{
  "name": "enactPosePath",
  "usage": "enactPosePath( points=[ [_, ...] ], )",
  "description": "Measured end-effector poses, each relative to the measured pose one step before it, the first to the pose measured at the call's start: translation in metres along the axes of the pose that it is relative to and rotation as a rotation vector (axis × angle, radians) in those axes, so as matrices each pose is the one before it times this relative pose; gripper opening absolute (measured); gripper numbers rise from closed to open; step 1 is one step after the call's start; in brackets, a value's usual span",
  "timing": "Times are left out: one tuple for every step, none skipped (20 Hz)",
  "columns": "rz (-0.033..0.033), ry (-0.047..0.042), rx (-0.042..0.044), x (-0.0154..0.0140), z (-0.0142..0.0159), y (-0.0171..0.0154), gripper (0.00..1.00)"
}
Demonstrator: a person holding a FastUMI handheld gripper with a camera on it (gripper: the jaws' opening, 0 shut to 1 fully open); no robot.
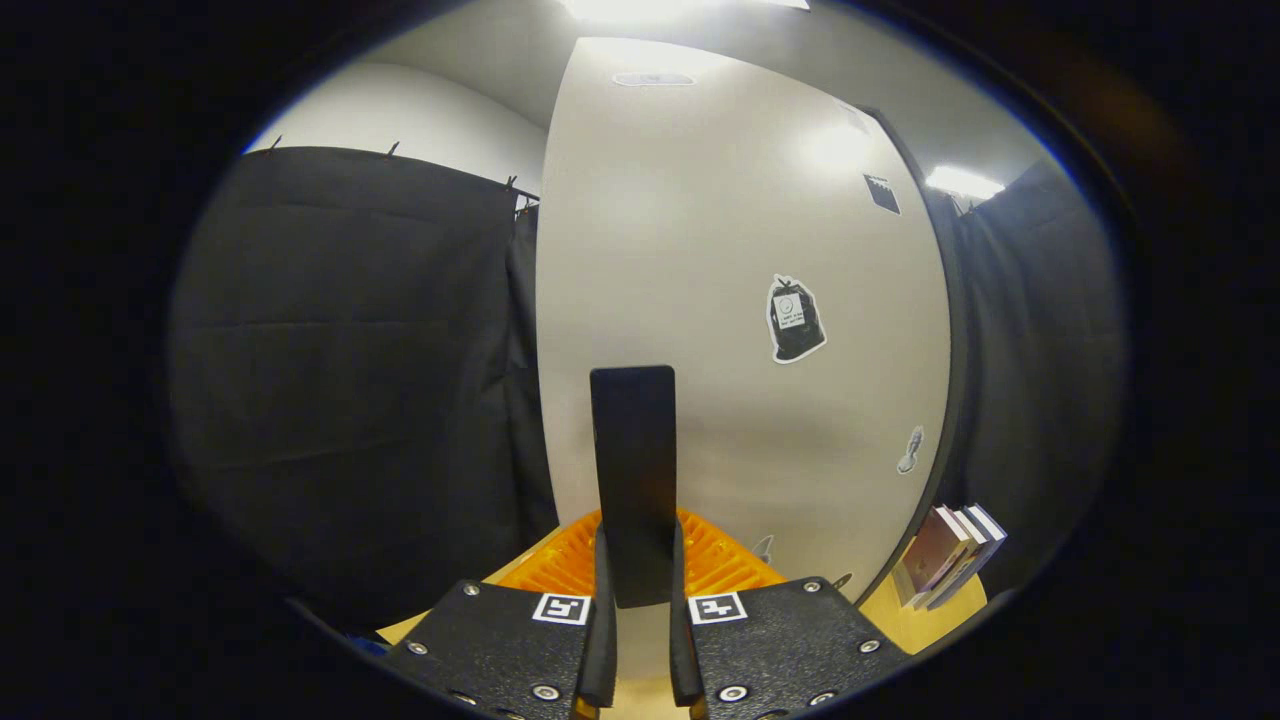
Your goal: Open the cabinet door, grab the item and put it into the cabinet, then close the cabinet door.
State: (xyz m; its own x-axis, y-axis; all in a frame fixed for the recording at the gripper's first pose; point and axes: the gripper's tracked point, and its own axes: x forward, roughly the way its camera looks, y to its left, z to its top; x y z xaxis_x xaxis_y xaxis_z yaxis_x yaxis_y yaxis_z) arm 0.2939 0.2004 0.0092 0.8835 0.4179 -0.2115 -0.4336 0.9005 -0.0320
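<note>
One gripper (636, 600) clamping one black handle (632, 480), three books (950, 565) beside cabinet door (740, 300)

My fingers (636, 640) are pressed on a flat black rectangular slab (633, 470) that stands upright between them. Just beyond it the pale, smooth cabinet door (720, 300) blocks the way straight ahead. Below, an orange ribbed plastic tray (560, 565) lies in front of the door. Beside the door's right edge, leaning books (945, 560) crowd the wooden tabletop (925, 625).
</note>
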Motion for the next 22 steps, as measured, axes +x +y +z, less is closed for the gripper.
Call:
enactPosePath(
  points=[
    [-0.00352,-0.00218,-0.00012,-0.00361,0.00048,-0.00075,0.21],
    [-0.00534,-0.00216,-0.00162,-0.00297,-0.00041,-0.00021,0.22],
    [-0.00494,-0.00397,-0.00126,-0.00427,0.00055,-0.00027,0.22],
    [-0.00416,-0.00201,0.00109,-0.00321,0.00038,-0.00039,0.21],
    [-0.00365,-0.00137,0.00282,-0.00045,-0.00024,-0.00133,0.22],
    [-0.00488,-0.00164,0.00535,-0.00246,-0.00013,-0.00136,0.21],
    [-0.00467,0.00007,0.00509,-0.0012,0.00004,-0.00141,0.21],
    [-0.00414,-0.00348,0.0032,-0.00078,-0.00017,-0.00153,0.21],
    [-0.00319,-0.00309,0.00093,-0.00208,-0.00017,-0.00133,0.21],
    [-0.00173,-0.0007,-0.00011,-0.00255,0.00022,-0.00106,0.21],
    [0.00013,0.00064,0.00098,-0.00107,-0.00016,-0.00071,0.21],
    [-0.00146,0.00192,0.0043,-0.00123,0.00006,-0.00136,0.21],
    [-0.00485,-0.00191,0.00703,0.00045,-0.00046,-0.00206,0.21],
    [-0.00564,-0.002,0.002,-0.00163,0.0,-0.00095,0.21],
    [-0.00562,-0.00144,-0.00207,-0.0012,0.00042,-0.00098,0.21],
    [-0.00595,-0.00175,-0.00321,-0.00224,0.00013,-0.00091,0.21],
    [-0.00535,-0.00015,-0.0029,-0.00274,0.00052,-0.00077,0.21],
    [-0.00503,-0.00012,-0.00118,-0.00088,-0.0002,-0.00059,0.21],
    [-0.00488,-0.00047,0.00014,0.00014,-0.00013,-0.00119,0.21],
    [-0.00745,-0.00133,-0.00131,-0.00183,0.00042,-0.00143,0.21],
    [-0.00646,-0.00264,-0.00148,-0.00163,0.00031,-0.00119,0.21],
    [-0.01045,-0.00361,-0.00089,-0.00099,-0.00038,-0.0023,0.21]
  ],
)
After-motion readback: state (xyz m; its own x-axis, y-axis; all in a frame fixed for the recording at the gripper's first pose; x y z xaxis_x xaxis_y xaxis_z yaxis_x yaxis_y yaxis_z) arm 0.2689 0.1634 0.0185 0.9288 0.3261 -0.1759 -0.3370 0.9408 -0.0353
